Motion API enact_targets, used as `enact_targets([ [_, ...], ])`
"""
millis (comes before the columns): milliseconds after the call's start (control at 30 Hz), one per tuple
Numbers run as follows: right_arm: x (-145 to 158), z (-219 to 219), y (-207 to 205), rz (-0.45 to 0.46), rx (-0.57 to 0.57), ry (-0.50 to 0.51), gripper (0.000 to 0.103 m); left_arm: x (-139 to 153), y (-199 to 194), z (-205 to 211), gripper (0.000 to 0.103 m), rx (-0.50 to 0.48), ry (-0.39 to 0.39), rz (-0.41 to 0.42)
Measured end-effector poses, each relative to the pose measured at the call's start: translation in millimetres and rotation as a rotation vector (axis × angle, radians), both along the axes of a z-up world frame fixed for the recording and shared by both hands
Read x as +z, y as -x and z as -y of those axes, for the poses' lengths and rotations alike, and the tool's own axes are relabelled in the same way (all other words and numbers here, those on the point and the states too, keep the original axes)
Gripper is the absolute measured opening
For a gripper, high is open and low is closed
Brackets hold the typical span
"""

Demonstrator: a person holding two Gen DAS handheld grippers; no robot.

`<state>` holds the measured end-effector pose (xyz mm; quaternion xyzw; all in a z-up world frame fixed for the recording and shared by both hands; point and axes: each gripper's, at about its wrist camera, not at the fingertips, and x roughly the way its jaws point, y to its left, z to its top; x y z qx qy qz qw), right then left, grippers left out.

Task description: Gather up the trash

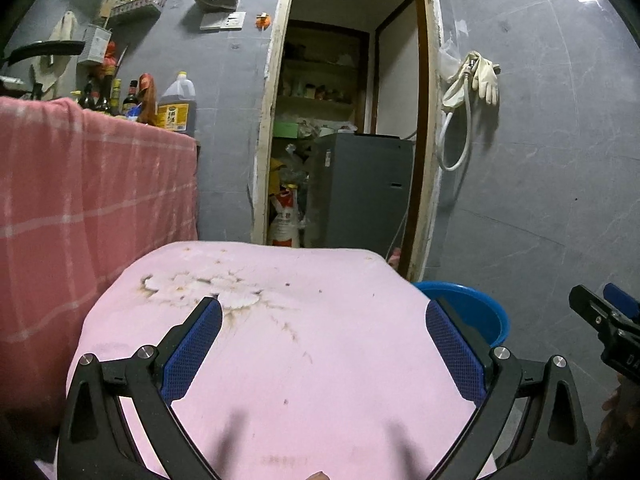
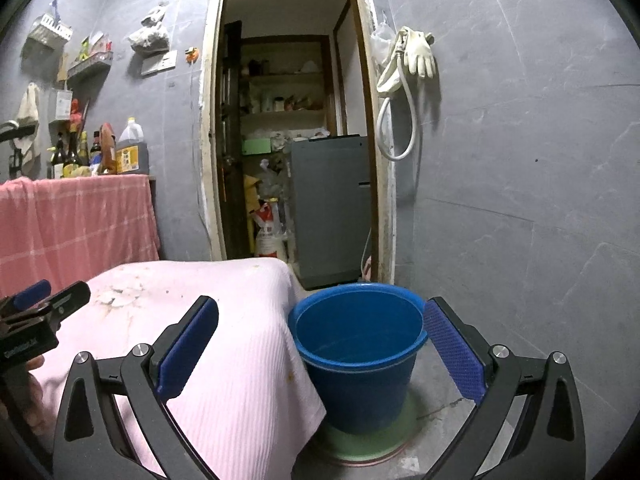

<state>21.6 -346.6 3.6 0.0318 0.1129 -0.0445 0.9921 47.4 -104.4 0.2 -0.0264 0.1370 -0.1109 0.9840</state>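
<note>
Both grippers black plastic linkages with blue mesh-textured pads, silver pivot bolts. Left gripper spread wide, nothing between the pads, hovering over a pink cloth that drapes a low boxy table; cloth is ribbed weave, soft rounded corners, brown-edged pale stain patch at 11 o'clock of the jaw gap, small dark specks scattered. Right gripper also spread wide and empty, aimed at the blue bucket.

Bucket: round smooth plastic, tapered wall, rolled rim, hollow shows only blue bottom; whether any trash is inside, cannot tell. It stands on the floor on a flat green disc with a pinkish edge, just beside the cloth's right corner. In the left wrist view only its rim peeks out at 3 o'clock behind the cloth. No loose trash item clearly visible on the cloth.

Room: grey slate-look tiled wall, grey concrete floor. Open doorway at 12 o'clock, worn wood frame, shelves and a grey cabinet inside. Cream rubber gloves and a white hose hang at 1 o'clock. At 9 o'clock a red checked cloth over a counter, oil jug and dark bottles on top.
</note>
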Motion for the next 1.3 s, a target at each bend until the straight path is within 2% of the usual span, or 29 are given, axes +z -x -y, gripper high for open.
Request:
enact_targets([
  [367, -17, -4, 15, -0.003, -0.008, 0.0, 0.103, -27, 24, 0, 0.1, 0.0, -0.051, 0.013],
  [667, -26, -8, 16, 0.01, 0.008, 0.0, 0.103, -36, 22, -3, 0.1, -0.003, -0.045, -0.01],
  [1000, -29, -17, 25, 0.046, 0.037, 0.024, 0.103, -37, 21, -1, 0.1, 0.004, -0.052, -0.028],
  [1300, -32, -18, 23, 0.031, 0.042, 0.02, 0.103, -38, 20, -3, 0.1, 0.004, -0.049, -0.036],
])
